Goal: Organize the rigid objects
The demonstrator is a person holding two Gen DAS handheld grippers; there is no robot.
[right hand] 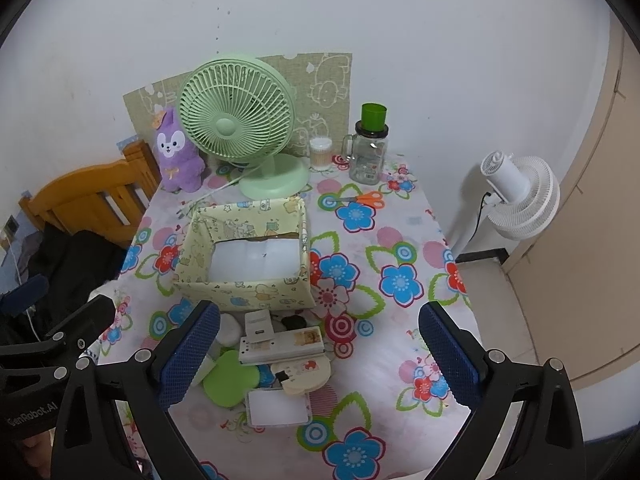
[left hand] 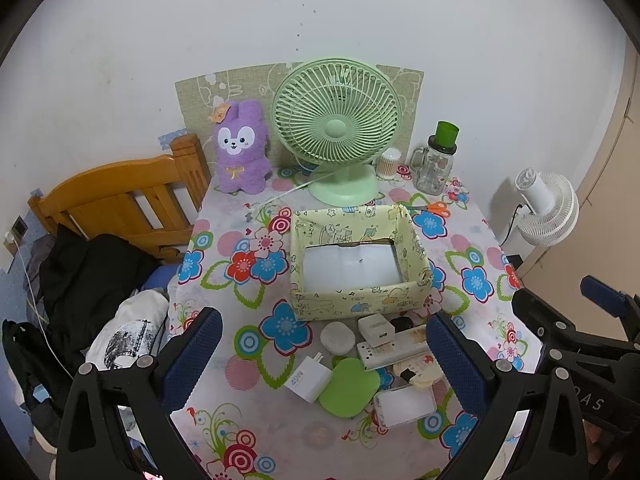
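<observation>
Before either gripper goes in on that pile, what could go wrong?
1. The items lie packed and overlapping: the white charger rests against the green case, and the long white remote sits over other pieces. Open fingers closing on one will likely shove or drag its neighbours.
2. The box stands right behind the pile; a forward push could shift it toward the green fan.
3. Both grippers hover close together over the same side, so they could collide.

- Yellow patterned box point(left hand: 360, 260), open-topped and upright, mid-bench.
- Between box and near bench edge, a tight cluster: round white case point(left hand: 338, 338), white charger point(left hand: 308, 378), green pad point(left hand: 349, 387), white power strip point(left hand: 394, 350), white rectangular case point(left hand: 405, 405).
</observation>
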